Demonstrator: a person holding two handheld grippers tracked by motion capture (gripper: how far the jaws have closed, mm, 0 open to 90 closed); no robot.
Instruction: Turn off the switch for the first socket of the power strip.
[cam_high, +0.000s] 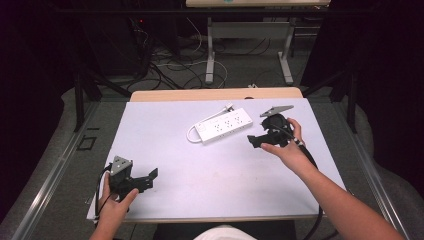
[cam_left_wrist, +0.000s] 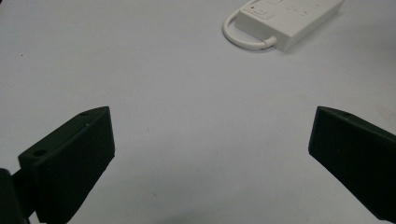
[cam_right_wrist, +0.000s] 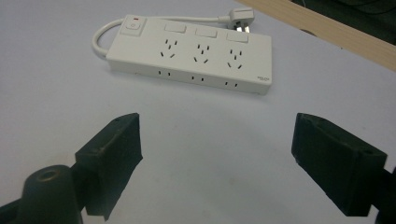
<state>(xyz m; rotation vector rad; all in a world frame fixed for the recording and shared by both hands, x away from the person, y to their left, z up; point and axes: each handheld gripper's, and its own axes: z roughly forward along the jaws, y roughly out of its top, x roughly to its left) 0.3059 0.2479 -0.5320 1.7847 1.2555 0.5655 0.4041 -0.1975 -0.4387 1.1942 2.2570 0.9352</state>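
The power strip (cam_high: 225, 125) lies flat near the table's (cam_high: 165, 150) far middle, sockets up, cord looped behind. The right gripper (cam_high: 256, 140) hovers just beside it, jaws wide and empty, seemingly lining up a grasp. The left gripper (cam_high: 150, 176) waits well apart, also wide.

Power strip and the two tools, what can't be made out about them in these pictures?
- Power strip: printing at its end in the right gripper view is too small to read.
- Same strip in the left gripper view: its far part is cut off by the top edge.
- Its plug: the prongs lie underneath, hidden by the plug body.
- Right tool in the high view: dark and small, so the jaw gap is unclear.
- Left tool: jaw bases cut off by the bottom edge.
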